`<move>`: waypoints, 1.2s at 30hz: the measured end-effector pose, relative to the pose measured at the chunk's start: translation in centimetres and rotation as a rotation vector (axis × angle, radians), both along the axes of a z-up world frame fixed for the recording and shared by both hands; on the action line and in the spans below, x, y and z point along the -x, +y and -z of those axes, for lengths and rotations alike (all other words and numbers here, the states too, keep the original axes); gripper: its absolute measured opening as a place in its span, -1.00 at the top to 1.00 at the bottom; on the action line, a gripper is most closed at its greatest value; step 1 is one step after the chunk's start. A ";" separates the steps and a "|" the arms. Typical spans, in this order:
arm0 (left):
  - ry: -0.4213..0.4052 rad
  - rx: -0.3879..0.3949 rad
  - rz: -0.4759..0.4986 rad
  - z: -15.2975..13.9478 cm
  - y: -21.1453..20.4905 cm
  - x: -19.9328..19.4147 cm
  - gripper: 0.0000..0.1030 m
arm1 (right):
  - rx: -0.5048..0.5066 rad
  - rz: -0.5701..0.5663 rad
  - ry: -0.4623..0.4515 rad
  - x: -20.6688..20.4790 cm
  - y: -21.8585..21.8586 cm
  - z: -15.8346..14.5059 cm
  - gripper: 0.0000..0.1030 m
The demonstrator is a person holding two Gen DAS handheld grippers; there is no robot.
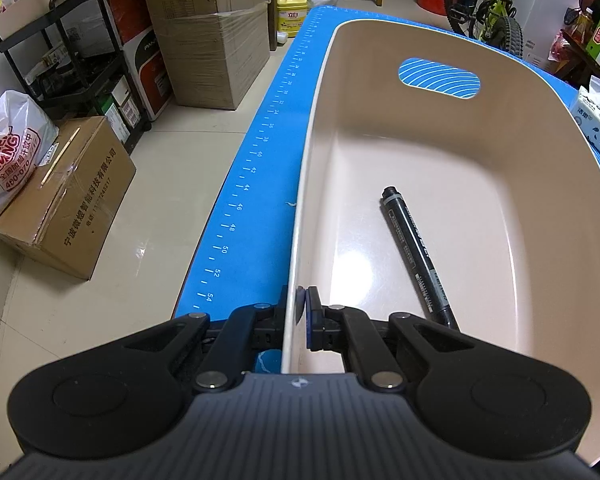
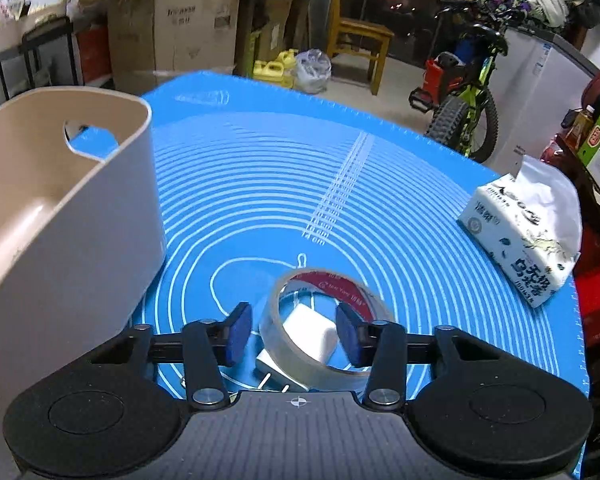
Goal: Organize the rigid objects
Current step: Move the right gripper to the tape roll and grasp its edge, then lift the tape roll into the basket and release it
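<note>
Nearest you, the right gripper (image 2: 294, 334) hangs released astride the tape roll (image 2: 324, 330) near the bin (image 2: 112, 200); centre its jaws across the ring before squeezing, while your left gripper (image 1: 300, 310) clamps the bin wall.

A blue surface (image 2: 380, 184) carries a beige bin (image 2: 60, 240) at frame left, tape roll (image 2: 324, 344) and white charger (image 2: 312, 332) at lower centre, tissue pack (image 2: 520, 236) at right.

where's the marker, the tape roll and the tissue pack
marker (image 1: 416, 256), left wrist view, middle of its black barrel, inside the bin
tape roll (image 2: 300, 354), right wrist view, its near clear outer wall
tissue pack (image 2: 518, 236), right wrist view, its printed top face
</note>
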State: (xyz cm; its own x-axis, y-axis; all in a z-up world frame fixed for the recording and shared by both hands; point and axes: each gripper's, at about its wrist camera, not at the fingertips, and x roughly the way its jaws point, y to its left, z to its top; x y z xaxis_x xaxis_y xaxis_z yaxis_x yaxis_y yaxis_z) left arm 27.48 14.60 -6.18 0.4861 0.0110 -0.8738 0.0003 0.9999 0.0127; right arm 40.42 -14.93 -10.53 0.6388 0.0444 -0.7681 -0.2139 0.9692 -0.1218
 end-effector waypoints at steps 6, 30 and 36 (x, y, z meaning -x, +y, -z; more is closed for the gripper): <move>0.000 0.000 0.000 0.0 0.0 0.0 0.86 | 0.038 -0.029 0.006 0.1 0.7 0.5 0.49; -0.004 0.001 -0.004 -0.1 0.0 0.0 0.86 | -0.013 -0.033 -0.276 7.7 2.3 -8.5 0.67; -0.004 0.001 -0.003 -0.1 0.0 0.0 0.86 | -0.054 -0.136 -0.370 9.3 5.6 -12.1 0.67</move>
State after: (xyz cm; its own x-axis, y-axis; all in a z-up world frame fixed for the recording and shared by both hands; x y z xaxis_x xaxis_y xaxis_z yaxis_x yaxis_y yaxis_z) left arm 27.50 14.56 -6.05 0.4896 0.0121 -0.8719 -0.0031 0.9999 0.0121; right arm 31.15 -9.29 1.56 0.8574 0.1815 -0.4816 -0.2916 0.9423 -0.1641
